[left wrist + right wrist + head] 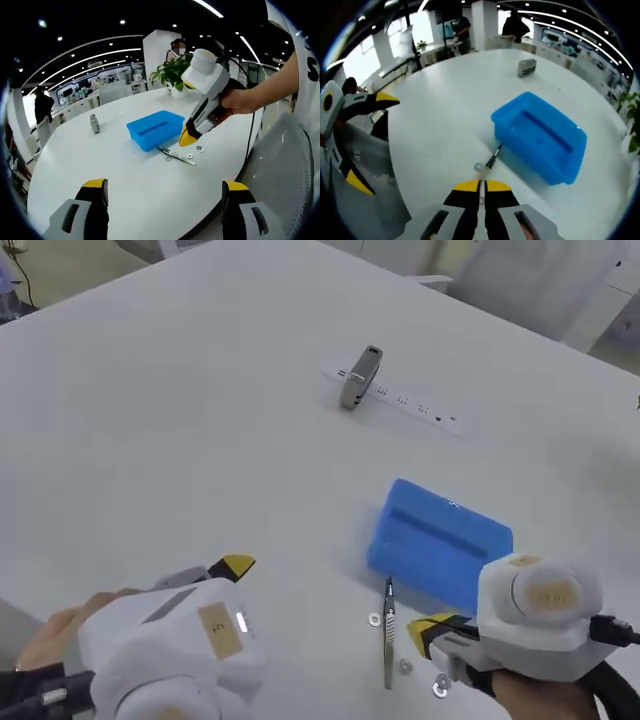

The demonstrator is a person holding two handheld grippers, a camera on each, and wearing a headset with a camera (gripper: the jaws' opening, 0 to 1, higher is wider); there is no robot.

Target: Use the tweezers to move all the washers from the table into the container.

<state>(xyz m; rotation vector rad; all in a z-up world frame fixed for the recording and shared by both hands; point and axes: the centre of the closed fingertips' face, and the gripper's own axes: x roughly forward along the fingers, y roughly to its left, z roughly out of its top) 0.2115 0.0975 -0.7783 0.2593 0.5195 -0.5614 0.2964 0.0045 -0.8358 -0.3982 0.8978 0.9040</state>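
Observation:
The metal tweezers (388,635) lie flat on the white table, just in front of the blue container (440,540). Three small washers (374,619) (404,667) (440,686) are scattered around the tweezers. My right gripper (425,628) hovers just to the right of and above the tweezers with its jaws shut and nothing in them. In the right gripper view its yellow tips (481,186) meet just behind the tweezers (492,159) and one washer (478,166). My left gripper (165,187) stands wide open, well away at the table's near left (232,567).
A white power strip (420,408) with a grey adapter (360,377) plugged into it lies at the far side of the table. The table edge runs close in front of me. People and other tables stand in the background.

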